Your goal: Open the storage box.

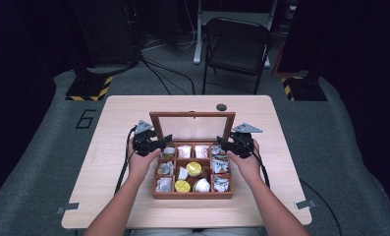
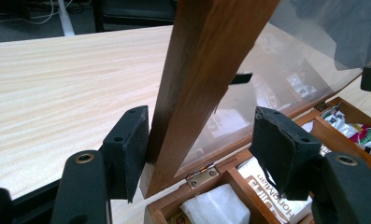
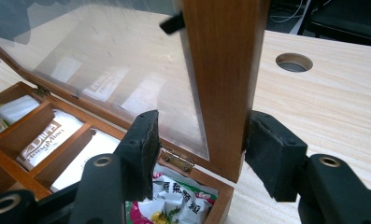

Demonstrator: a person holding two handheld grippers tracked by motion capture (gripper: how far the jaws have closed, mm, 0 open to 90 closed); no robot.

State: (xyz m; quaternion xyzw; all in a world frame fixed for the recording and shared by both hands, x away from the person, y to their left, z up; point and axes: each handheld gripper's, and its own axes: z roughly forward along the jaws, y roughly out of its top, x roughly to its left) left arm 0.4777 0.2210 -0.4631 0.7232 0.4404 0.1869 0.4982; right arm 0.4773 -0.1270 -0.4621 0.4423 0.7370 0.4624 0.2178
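Both grippers are up at the wooden box (image 1: 192,194) on the table (image 1: 119,113), 1 at each side of its raised lid (image 1: 192,115). The left gripper (image 1: 164,142) straddles the lid's side rail (image 2: 199,79): in the left gripper view 1 pad (image 2: 127,149) sits against the rail's outer face, the other pad (image 2: 279,147) stands off it on the glass side, so the jaws are parted around the rail, not clamped.

Over to the right gripper (image 1: 221,143): same picture mirrored, the lid's other rail (image 3: 223,84) between its jaws. The outer pad (image 3: 272,149) sits right at the wood, the inner pad (image 3: 143,149) is clear of the glass pane (image 3: 108,70) (a gap shows there), so those jaws are apart too.

The lid stands nearly upright, hinged at the box's far edge; 1 brass hinge (image 2: 202,176) shows just below the left gripper's jaws, 1 more (image 3: 176,159) just below the right gripper's.

From above, the box has 3 rows of compartments below the 2 grippers: 2 yellow-lidded cups (image 1: 193,168), white cups, and packets (image 1: 221,183) down both sides.

Ahead of the right gripper, beyond the lid, 1 round hole (image 3: 293,62) in the table.
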